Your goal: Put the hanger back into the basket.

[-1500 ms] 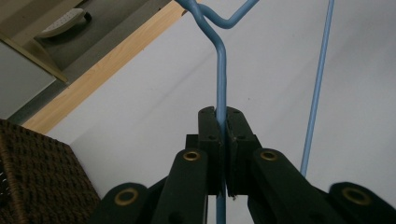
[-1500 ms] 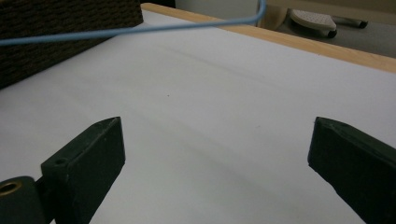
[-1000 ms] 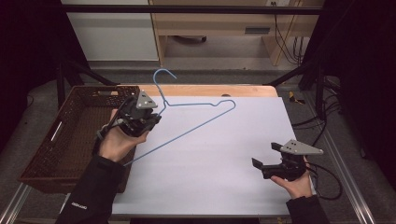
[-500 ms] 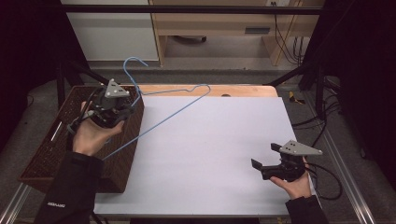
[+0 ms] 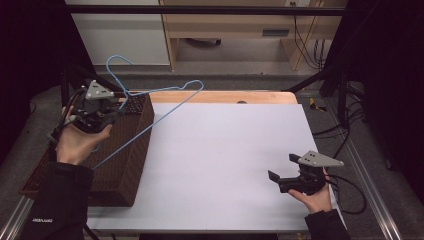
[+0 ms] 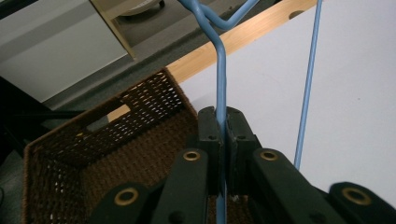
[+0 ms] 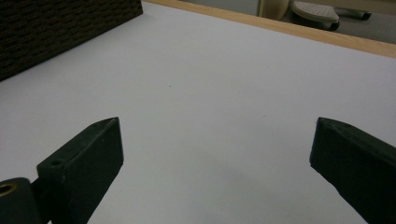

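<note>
Tabletop first: the wide white table surface with its light wooden far edge spreads across the middle, bare in the centre. At the left edge sits the dark brown woven wicker basket, a deep rectangular one, its open weave and a cut-out handle slot clear in the left gripper view. Above that basket hangs the light blue wire clothes hanger, lifted off the table, hook pointing up and to the far side, its long straight bar slanting down toward the near left across the basket's right wall. And the left gripper has it: black jaws clenched tight on one blue wire arm, seen pinched between the two pads in the left gripper view, just below the twisted neck of the hanger. Over at the near right, the right gripper rests low by the table's edge, jaws spread wide, nothing between them.
</note>
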The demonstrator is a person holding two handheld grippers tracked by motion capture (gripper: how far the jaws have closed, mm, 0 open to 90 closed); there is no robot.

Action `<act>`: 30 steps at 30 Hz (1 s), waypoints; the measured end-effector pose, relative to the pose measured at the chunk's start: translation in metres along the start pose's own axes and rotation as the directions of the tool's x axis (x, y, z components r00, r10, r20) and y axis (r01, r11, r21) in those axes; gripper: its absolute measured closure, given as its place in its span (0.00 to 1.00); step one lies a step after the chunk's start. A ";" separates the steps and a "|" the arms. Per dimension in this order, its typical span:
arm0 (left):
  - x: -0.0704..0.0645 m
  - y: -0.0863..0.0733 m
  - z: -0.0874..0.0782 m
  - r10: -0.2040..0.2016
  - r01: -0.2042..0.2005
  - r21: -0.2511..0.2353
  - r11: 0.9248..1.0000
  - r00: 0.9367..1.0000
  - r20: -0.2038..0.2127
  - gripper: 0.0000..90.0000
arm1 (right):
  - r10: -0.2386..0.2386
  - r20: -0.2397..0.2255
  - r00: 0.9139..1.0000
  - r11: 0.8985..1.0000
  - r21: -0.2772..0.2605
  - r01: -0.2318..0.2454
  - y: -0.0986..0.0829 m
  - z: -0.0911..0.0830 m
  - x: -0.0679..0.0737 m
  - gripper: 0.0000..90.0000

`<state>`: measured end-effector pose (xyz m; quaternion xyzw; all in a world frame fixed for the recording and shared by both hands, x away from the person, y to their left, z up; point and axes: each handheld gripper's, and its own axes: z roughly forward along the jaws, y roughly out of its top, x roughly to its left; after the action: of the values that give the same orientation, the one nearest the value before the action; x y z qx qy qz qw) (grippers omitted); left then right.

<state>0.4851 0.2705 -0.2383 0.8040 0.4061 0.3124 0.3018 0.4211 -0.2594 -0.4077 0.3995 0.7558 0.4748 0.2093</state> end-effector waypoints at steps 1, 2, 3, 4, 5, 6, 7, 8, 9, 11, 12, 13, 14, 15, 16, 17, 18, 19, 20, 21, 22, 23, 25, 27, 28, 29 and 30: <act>0.002 -0.001 -0.002 -0.012 0.012 0.006 1.000 1.000 -0.009 0.97 | -0.001 0.001 1.000 1.000 0.003 0.001 0.000 0.000 0.000 0.04; 0.006 -0.002 -0.004 -0.013 0.013 0.006 1.000 1.000 -0.015 0.97 | -0.001 0.002 1.000 1.000 0.003 0.000 0.000 0.000 0.000 0.04; 0.008 -0.003 -0.005 -0.019 0.019 0.003 1.000 1.000 -0.022 0.97 | -0.001 0.002 1.000 1.000 0.004 0.001 0.000 0.000 0.000 0.04; 0.011 -0.005 -0.006 -0.025 0.025 -0.002 1.000 0.999 -0.028 0.97 | 0.001 0.002 1.000 1.000 0.005 -0.001 0.000 0.000 0.000 0.04; 0.014 -0.006 -0.007 -0.027 0.027 -0.002 1.000 0.999 -0.036 0.97 | 0.002 0.004 1.000 1.000 0.004 -0.002 0.000 0.000 0.000 0.04; 0.017 -0.008 -0.008 -0.035 0.035 0.000 0.999 0.998 -0.042 0.97 | 0.003 0.003 1.000 1.000 0.005 -0.003 0.000 0.000 0.000 0.04; 0.020 -0.010 -0.009 -0.039 0.039 -0.001 0.999 0.998 -0.047 0.97 | 0.005 0.002 1.000 1.000 0.005 -0.005 0.000 0.000 0.000 0.04; 0.023 -0.012 -0.009 -0.045 0.045 -0.004 0.999 0.998 -0.051 0.97 | 0.004 0.002 1.000 1.000 0.005 -0.004 0.000 0.000 0.000 0.04; 0.023 -0.012 -0.009 -0.045 0.045 -0.004 0.999 0.998 -0.051 0.97 | 0.002 0.004 1.000 1.000 0.007 -0.002 0.000 0.000 0.000 0.04; 0.029 -0.016 -0.010 -0.047 0.048 0.000 0.999 0.997 -0.059 0.97 | 0.002 0.005 1.000 1.000 0.007 -0.002 0.000 0.000 0.000 0.04; 0.035 -0.020 -0.010 -0.049 0.050 0.011 0.999 0.996 -0.071 0.97 | 0.003 0.003 1.000 1.000 0.008 -0.003 0.000 0.001 0.000 0.04; 0.038 -0.023 -0.010 -0.049 0.050 0.014 0.999 0.996 -0.076 0.97 | 0.002 0.004 1.000 1.000 0.007 -0.002 0.000 0.001 0.000 0.04; 0.041 -0.025 -0.010 -0.053 0.055 0.019 0.998 0.995 -0.079 0.97 | 0.003 0.003 1.000 1.000 0.008 -0.003 0.000 0.001 0.000 0.04; 0.044 -0.028 -0.009 -0.052 0.054 0.025 0.998 0.995 -0.088 0.97 | 0.001 0.004 1.000 1.000 0.009 -0.001 0.000 0.001 0.000 0.04; 0.047 -0.031 -0.009 -0.052 0.054 0.028 0.998 0.994 -0.093 0.97 | -0.001 0.004 1.000 1.000 0.010 0.001 0.000 0.001 0.000 0.04; 0.049 -0.033 -0.009 -0.056 0.059 0.033 0.998 0.994 -0.098 0.97 | -0.001 0.003 1.000 1.000 0.011 0.001 0.000 0.001 0.000 0.04; 0.052 -0.036 -0.009 -0.063 0.067 0.037 0.997 0.993 -0.101 0.97 | 0.000 0.003 1.000 1.000 0.012 0.000 0.000 0.001 0.000 0.04; 0.054 -0.039 -0.008 -0.070 0.074 0.036 0.997 0.992 -0.106 0.97 | 0.001 0.004 1.000 1.000 0.012 -0.001 0.000 0.001 0.000 0.04; 0.054 -0.039 -0.008 -0.070 0.074 0.036 0.997 0.992 -0.106 0.97 | 0.001 0.003 1.000 1.000 0.012 -0.001 0.000 0.001 0.000 0.04; 0.057 -0.041 -0.008 -0.075 0.080 0.042 0.996 0.991 -0.107 0.97 | 0.000 0.004 1.000 1.000 0.012 0.000 0.000 0.002 0.000 0.04; 0.060 -0.046 -0.007 -0.077 0.084 0.052 0.995 0.990 -0.115 0.97 | -0.001 0.004 1.000 1.000 0.013 0.001 0.000 0.002 0.000 0.04; 0.060 -0.046 -0.007 -0.077 0.084 0.052 0.995 0.990 -0.115 0.97 | 0.001 0.002 1.000 1.000 0.013 -0.001 -0.001 0.002 0.000 0.04; 0.063 -0.050 -0.007 -0.077 0.084 0.058 0.995 0.989 -0.127 0.97 | 0.001 0.002 1.000 1.000 0.014 -0.001 -0.001 0.002 0.000 0.04; 0.069 -0.055 -0.006 -0.081 0.090 0.066 0.994 0.988 -0.134 0.97 | 0.002 0.003 1.000 1.000 0.014 -0.002 -0.001 0.002 0.000 0.04; 0.069 -0.055 -0.006 -0.081 0.090 0.066 0.994 0.988 -0.134 0.97 | 0.002 0.003 1.000 1.000 0.014 -0.002 -0.001 0.002 0.000 0.04; 0.071 -0.057 -0.006 -0.082 0.091 0.067 0.994 0.987 -0.138 0.97 | 0.001 0.002 1.000 1.000 0.017 -0.001 -0.001 0.002 0.000 0.04; 0.073 -0.059 -0.006 -0.085 0.095 0.067 0.993 0.986 -0.141 0.97 | 0.001 0.002 1.000 1.000 0.017 -0.001 -0.001 0.002 0.000 0.04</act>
<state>0.4879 0.3616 -0.2595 0.7718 0.4730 0.3380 0.2574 0.4221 -0.2584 -0.4091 0.4020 0.7594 0.4680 0.2064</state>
